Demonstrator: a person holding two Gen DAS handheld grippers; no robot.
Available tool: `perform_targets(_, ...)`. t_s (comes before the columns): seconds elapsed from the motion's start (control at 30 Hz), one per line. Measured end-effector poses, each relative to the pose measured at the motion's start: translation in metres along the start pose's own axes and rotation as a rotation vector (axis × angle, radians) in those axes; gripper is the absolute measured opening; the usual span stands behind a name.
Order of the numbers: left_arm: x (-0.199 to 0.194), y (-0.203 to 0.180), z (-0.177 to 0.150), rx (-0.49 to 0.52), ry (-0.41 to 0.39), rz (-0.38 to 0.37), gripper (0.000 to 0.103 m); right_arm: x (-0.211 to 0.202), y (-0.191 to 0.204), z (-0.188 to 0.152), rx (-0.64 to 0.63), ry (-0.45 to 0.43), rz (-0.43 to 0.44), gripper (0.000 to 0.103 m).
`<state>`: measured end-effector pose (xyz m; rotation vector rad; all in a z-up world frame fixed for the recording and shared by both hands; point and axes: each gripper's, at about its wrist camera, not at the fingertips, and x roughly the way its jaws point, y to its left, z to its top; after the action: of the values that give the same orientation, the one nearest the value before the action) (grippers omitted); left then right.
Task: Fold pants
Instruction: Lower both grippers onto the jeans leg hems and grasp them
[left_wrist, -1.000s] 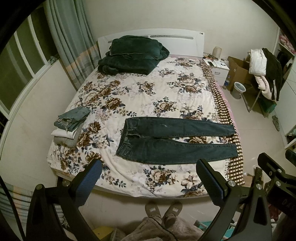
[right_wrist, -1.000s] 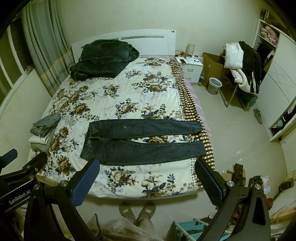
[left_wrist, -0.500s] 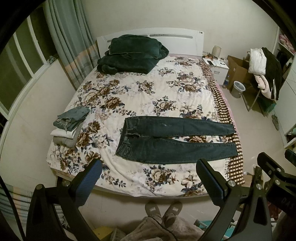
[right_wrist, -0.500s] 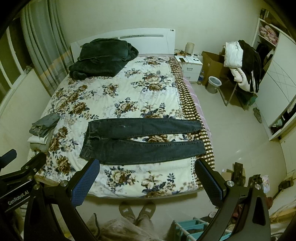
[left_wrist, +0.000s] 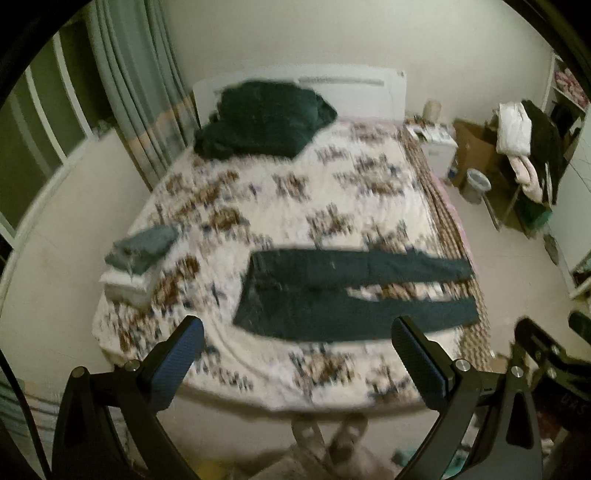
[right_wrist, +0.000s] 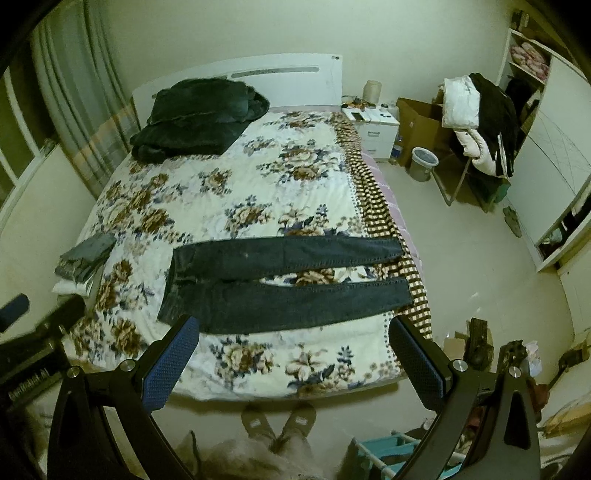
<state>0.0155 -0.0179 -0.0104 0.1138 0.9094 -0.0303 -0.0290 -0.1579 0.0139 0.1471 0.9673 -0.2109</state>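
Dark blue jeans (right_wrist: 280, 284) lie flat across the near part of the floral bed (right_wrist: 236, 192), waistband to the left, both legs spread apart and stretching right to the checked edge. They also show in the blurred left wrist view (left_wrist: 351, 291). My left gripper (left_wrist: 297, 339) is open and empty, held above the bed's near edge. My right gripper (right_wrist: 293, 338) is open and empty, also short of the jeans.
A small pile of folded clothes (right_wrist: 85, 258) sits at the bed's left edge. A dark green blanket heap (right_wrist: 199, 114) lies by the headboard. A nightstand (right_wrist: 373, 129), bin (right_wrist: 423, 162) and a chair piled with clothes (right_wrist: 480, 122) stand right. My feet (right_wrist: 277, 424) are at the bed's foot.
Both grippers have shifted slightly toward the bed, so the jeans look a little nearer. The left wrist view is now motion-blurred. The jeans have not moved.
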Motion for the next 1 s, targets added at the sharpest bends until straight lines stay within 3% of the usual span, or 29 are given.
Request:
perform_targets(0.1, 0.029, -0.004, 0.011, 0.013, -0.068, 0.036, 0.103, 0.039, -0.008, -0.007, 0.036, -0.047, -0.03, 0.103)
perform_targets(0.2, 0.069, -0.004, 0.039, 0.007, -0.062, 0.035, 0.103, 0.073, -0.017, 0.004, 0.038, -0.054, -0.04, 0.103)
perform_targets(0.3, 0.121, -0.019, 0.057, 0.011, -0.016, 0.031, 0.103, 0.121, -0.027, 0.036, 0.013, -0.038, -0.061, 0.103)
perform_targets(0.43, 0.193, -0.044, 0.074, 0.037, 0.074, 0.039, 0.103, 0.209, -0.045, 0.069, -0.009, 0.054, -0.052, 0.103)
perform_targets(0.5, 0.233, -0.056, 0.086, 0.055, 0.122, 0.064, 0.103, 0.26, -0.034, 0.11, -0.028, 0.101, -0.044, 0.103)
perform_targets(0.67, 0.352, -0.097, 0.098, 0.127, 0.229, 0.158, 0.103, 0.425, -0.034, 0.149, -0.156, 0.246, -0.031, 0.103)
perform_targets(0.83, 0.479, -0.136, 0.094, 0.255, 0.314, 0.215, 0.103, 0.594, -0.036, 0.157, -0.327, 0.378, -0.046, 0.103)
perform_targets(1.0, 0.608, -0.167, 0.071, 0.399, 0.43, 0.205, 0.103, 0.734, -0.038, 0.14, -0.466, 0.498, -0.089, 0.103)
